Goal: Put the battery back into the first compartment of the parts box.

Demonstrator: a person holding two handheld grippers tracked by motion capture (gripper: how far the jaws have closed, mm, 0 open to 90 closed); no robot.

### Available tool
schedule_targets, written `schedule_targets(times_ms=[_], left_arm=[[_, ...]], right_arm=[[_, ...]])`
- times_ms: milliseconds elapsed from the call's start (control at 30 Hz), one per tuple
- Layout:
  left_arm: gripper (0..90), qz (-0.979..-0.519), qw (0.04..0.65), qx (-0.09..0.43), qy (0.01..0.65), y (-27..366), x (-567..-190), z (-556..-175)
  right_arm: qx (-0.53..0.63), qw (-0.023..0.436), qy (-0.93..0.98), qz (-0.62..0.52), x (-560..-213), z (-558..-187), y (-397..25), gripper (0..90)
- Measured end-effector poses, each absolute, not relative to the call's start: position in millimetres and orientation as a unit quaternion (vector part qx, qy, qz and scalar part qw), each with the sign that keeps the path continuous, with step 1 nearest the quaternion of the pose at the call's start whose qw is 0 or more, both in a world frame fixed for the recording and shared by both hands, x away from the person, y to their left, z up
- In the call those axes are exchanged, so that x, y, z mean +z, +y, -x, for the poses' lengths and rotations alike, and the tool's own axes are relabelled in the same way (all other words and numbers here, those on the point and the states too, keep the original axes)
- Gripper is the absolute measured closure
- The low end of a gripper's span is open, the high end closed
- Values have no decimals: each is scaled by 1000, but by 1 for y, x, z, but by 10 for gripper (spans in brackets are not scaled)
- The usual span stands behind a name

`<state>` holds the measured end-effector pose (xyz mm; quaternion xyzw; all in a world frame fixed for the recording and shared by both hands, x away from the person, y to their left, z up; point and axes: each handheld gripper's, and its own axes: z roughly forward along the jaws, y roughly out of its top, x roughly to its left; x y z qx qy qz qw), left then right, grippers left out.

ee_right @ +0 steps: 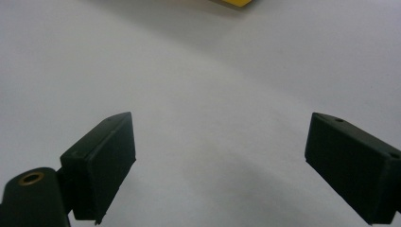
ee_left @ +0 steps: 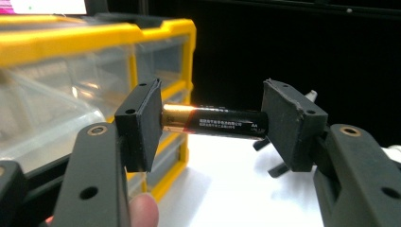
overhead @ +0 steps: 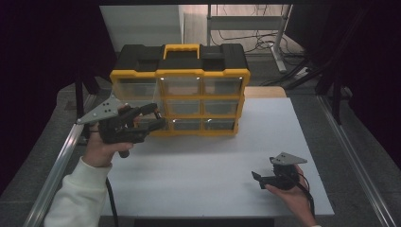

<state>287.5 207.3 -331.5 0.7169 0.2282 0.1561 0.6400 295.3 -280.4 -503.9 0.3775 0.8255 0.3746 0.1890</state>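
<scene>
A black and copper AA battery (ee_left: 222, 124) lies crosswise between the jaws of my left gripper (ee_left: 213, 120), which is shut on its two ends. In the high view the left gripper (overhead: 158, 117) is held above the table, right in front of the left column of clear drawers of a yellow and black organizer box (overhead: 179, 94); the drawers (ee_left: 71, 80) show close at the left of the left gripper view. My right gripper (overhead: 259, 179) rests low at the table's front right, and its jaws (ee_right: 220, 151) stand wide open over bare white tabletop.
The white table (overhead: 213, 156) has metal rails along its left (overhead: 56, 170) and right (overhead: 354, 156) sides. The organizer carries a yellow handle (overhead: 181, 48) on top. Behind the table are a desk frame and floor cables (overhead: 265, 40).
</scene>
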Motion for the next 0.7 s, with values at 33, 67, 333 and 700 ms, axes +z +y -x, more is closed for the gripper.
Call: schedule_targets(times_ms=[33, 67, 333, 700], left_arm=[[409, -716, 640, 159, 230, 208, -328, -289], [409, -715, 639, 162, 233, 208, -324, -290], [409, -696, 635, 193, 275, 218, -303, -305], [409, -683, 603, 241, 334, 229, -292, -324]], right_arm=[[375, 189, 825, -378, -504, -295, -280, 97], [375, 189, 825, -378, -504, -295, -280, 98], [376, 189, 825, -378, -504, -295, -281, 97], [377, 189, 824, -378, -504, -295, -281, 97]])
